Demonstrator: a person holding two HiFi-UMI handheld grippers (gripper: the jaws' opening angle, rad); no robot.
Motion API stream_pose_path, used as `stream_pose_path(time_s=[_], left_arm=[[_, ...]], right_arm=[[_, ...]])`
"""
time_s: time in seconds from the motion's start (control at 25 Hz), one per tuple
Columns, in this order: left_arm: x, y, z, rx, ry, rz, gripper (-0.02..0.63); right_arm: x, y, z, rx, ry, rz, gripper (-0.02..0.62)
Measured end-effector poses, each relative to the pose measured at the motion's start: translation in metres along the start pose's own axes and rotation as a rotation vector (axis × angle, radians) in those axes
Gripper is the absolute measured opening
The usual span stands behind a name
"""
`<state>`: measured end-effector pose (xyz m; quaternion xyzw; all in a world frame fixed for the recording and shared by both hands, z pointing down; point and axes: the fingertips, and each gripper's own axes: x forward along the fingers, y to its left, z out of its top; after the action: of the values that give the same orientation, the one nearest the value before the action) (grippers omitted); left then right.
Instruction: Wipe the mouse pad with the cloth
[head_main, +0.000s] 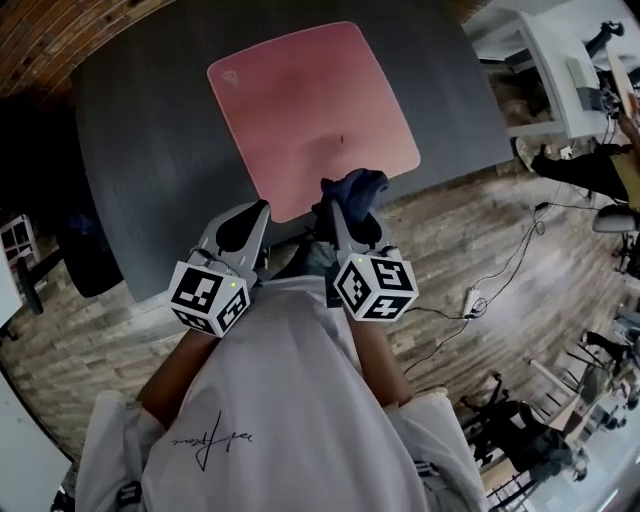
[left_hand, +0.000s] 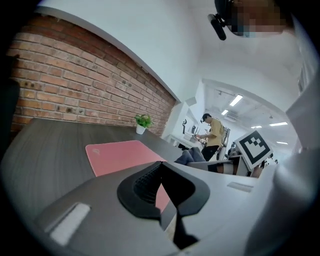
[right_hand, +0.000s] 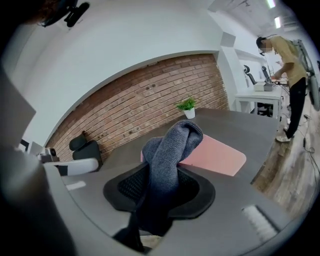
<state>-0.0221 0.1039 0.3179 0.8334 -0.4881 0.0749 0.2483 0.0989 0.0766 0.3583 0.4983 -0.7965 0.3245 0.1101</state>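
A pink mouse pad lies on the dark grey table, its near corner close to the table's front edge. My right gripper is just above that near corner, shut on a bunched blue-grey cloth. In the right gripper view the cloth sticks up out of the jaws of the right gripper, with the mouse pad beyond. My left gripper hovers beside it at the table's front edge. Its jaws stand a little apart with nothing in them, and the left gripper shows a sliver of mouse pad through the gap.
A small potted plant stands at the table's far end. A dark chair is left of the table. A white desk and a person are to the right. Cables and a power strip lie on the wood floor.
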Motion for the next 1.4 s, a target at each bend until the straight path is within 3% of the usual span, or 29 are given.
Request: stream_pose_path(time_s=[0.44, 0.96, 1.08, 1.4], left_arm=[[0.070, 0.010, 0.013, -0.070, 0.003, 0.228, 0.011], [0.119, 0.001, 0.006, -0.199, -0.030, 0.397, 0.006], [0.119, -0.001, 0.005, -0.232, -0.070, 0.414, 0.001], [0.112, 0.013, -0.018, -0.304, -0.041, 0.470, 0.002]], right_arm=[[0.059, -0.045, 0.027, -0.107, 0.169, 0.166, 0.132], [0.105, -0.104, 0.038, -0.240, 0.302, 0.273, 0.130], [0.115, -0.122, 0.039, -0.262, 0.318, 0.263, 0.130], [0.142, -0.166, 0.040, -0.344, 0.333, 0.140, 0.130]])
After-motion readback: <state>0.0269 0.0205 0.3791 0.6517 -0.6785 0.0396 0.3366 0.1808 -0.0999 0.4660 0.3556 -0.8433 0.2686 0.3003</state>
